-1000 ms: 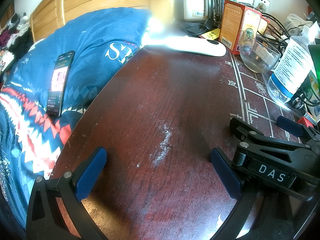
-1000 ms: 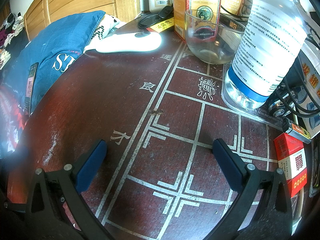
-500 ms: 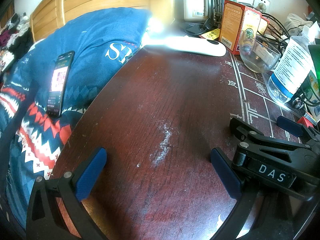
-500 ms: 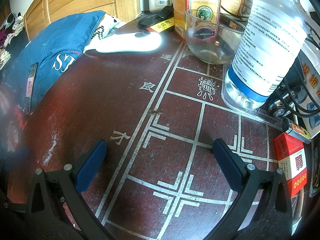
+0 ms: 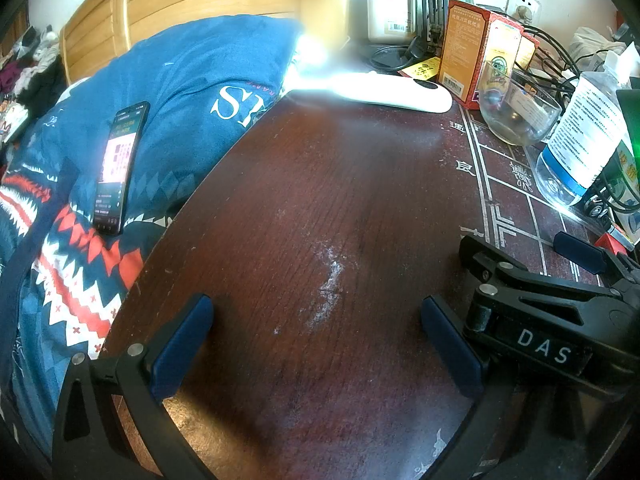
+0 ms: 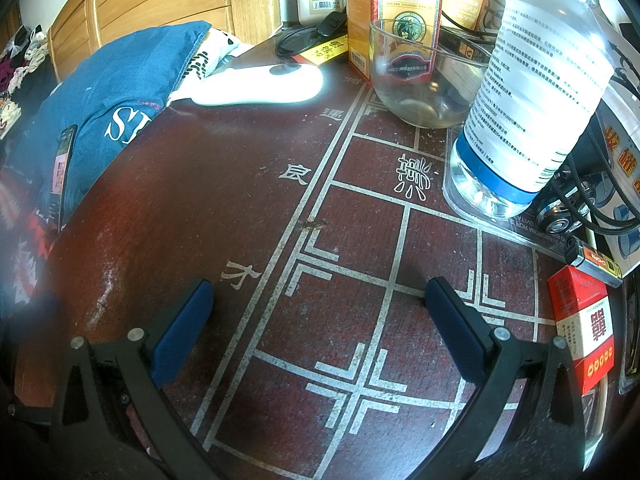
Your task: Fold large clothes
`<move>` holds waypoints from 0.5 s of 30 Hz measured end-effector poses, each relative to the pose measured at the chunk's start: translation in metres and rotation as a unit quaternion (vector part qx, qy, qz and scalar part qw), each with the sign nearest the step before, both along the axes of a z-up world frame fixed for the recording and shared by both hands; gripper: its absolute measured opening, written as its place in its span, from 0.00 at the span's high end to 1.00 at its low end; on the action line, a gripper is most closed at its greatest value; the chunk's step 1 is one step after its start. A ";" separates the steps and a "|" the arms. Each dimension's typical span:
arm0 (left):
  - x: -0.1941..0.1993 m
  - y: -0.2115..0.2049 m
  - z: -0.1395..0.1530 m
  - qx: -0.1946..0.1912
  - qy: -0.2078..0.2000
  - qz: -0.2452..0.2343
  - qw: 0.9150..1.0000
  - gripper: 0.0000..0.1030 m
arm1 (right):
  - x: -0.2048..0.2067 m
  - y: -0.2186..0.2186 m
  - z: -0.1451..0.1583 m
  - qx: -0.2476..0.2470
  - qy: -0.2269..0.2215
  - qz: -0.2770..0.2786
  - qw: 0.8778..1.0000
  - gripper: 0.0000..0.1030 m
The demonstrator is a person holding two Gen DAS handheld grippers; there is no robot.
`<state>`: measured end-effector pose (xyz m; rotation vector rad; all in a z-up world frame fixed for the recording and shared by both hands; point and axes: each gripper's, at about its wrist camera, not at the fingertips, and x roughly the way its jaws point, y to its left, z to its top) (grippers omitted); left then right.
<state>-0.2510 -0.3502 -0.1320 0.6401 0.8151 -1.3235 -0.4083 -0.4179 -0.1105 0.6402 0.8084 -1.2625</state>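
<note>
both grippers are seen low over a dark red wooden table (image 5: 320, 200), which is marked with white board lines and characters. the left gripper (image 5: 316, 332) is held with its blue-padded fingers (image 5: 180, 344) spread wide, and nothing is pinched between them; a scuffed whitish patch of the table lies in the gap. the right gripper (image 6: 320, 320) is likewise spread apart and empty, over the white grid lines, and its black body is seen just beside the left gripper's right finger in the left wrist view.

no large garment can be told for certain. beyond the table's left edge a blue pillow (image 5: 192, 92) with white letters is seen, resting on patterned blue, red and white bedding (image 5: 72, 272); whether any of this fabric is clothing cannot be told. a phone (image 5: 118, 168) with a lit screen lies on the fabric, near the table's left edge. a wooden headboard (image 5: 192, 4) stands behind the pillow.

at the table's far edge a white oblong device (image 6: 256, 86) is laid. toward the far right of the table are set a glass bowl (image 6: 416, 76), an orange box (image 6: 394, 8) behind it, and a clear plastic bottle (image 6: 532, 104) with a blue band. a small red pack (image 6: 584, 324) lies at the table's right edge.
</note>
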 end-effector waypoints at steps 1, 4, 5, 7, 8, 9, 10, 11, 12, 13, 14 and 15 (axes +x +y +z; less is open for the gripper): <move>0.000 0.000 0.000 0.000 0.000 0.000 1.000 0.00 | 0.000 0.000 0.000 0.000 0.000 0.000 1.000 0.00; 0.000 0.000 0.000 0.000 0.000 0.000 1.000 0.00 | 0.000 0.000 0.000 0.000 0.000 0.000 1.000 0.00; 0.000 0.000 0.000 0.000 0.000 0.000 1.000 0.00 | 0.000 0.000 0.000 0.000 0.000 0.000 1.000 0.00; 0.000 0.000 0.000 0.000 0.000 0.000 1.000 0.00 | 0.000 0.000 0.000 0.000 0.000 0.000 1.000 0.00; 0.000 0.000 0.000 0.000 0.000 0.000 1.000 0.00 | 0.000 0.000 0.000 0.000 0.000 0.000 1.000 0.00; 0.000 0.000 0.000 0.000 0.000 0.000 1.000 0.00 | -0.001 0.001 0.001 0.000 0.000 0.000 1.000 0.00; 0.000 0.000 0.000 0.000 0.000 0.000 1.000 0.00 | 0.000 0.000 0.000 0.000 0.000 0.000 1.000 0.00; 0.000 0.000 0.000 0.000 0.000 0.000 1.000 0.00 | 0.000 0.000 0.000 0.000 0.000 0.000 1.000 0.00; 0.000 0.000 0.000 0.000 0.000 0.000 1.000 0.00 | 0.000 0.000 0.000 0.000 0.000 0.000 1.000 0.00; 0.000 0.000 0.000 0.000 0.000 0.001 1.000 0.00 | 0.000 0.000 0.000 0.000 0.000 0.000 1.000 0.00; 0.000 0.000 0.000 0.000 0.000 0.001 1.000 0.00 | 0.000 0.000 0.000 0.000 0.000 0.000 1.000 0.00; 0.000 0.000 0.000 0.000 0.000 0.001 1.000 0.00 | 0.000 0.000 0.000 0.000 0.000 0.000 1.000 0.00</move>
